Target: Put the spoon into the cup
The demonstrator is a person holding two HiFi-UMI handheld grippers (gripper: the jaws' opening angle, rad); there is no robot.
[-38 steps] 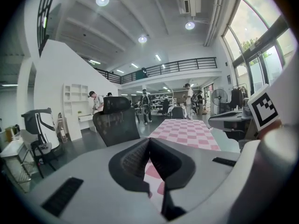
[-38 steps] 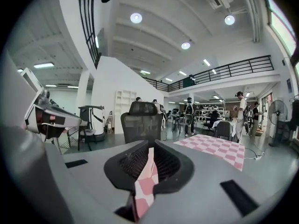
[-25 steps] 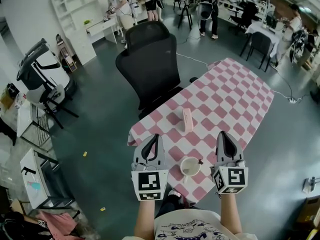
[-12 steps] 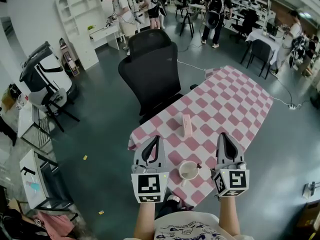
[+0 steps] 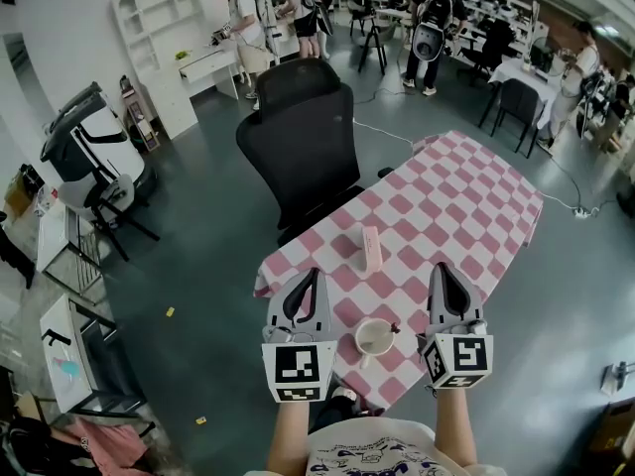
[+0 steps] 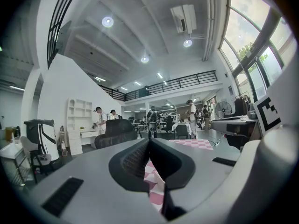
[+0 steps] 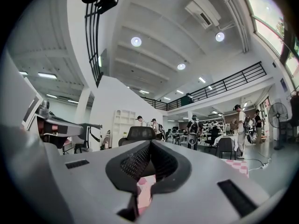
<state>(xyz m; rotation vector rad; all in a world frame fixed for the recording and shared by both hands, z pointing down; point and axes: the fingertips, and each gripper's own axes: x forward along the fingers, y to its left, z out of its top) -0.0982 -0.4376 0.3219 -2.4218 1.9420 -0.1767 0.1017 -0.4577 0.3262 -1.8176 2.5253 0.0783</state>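
Note:
A white cup (image 5: 375, 337) stands on the pink-and-white checked table (image 5: 466, 196), close to its near edge. A small dark tip (image 5: 397, 327) shows at the cup's right rim; I cannot tell whether it is the spoon. My left gripper (image 5: 312, 273) is left of the cup and my right gripper (image 5: 443, 267) is right of it, both pointing away from me and apart from the cup. In the left gripper view the jaws (image 6: 149, 141) meet with nothing between them. The right gripper view shows its jaws (image 7: 150, 143) shut and empty as well.
A pink oblong box (image 5: 371, 247) lies on the cloth beyond the cup. A black office chair (image 5: 298, 127) stands at the table's left side. Several people stand at desks far behind. The table's near corner ends just in front of my body.
The head view has shifted slightly. Both grippers stay shut on either side of the cup, and the cup has not moved.

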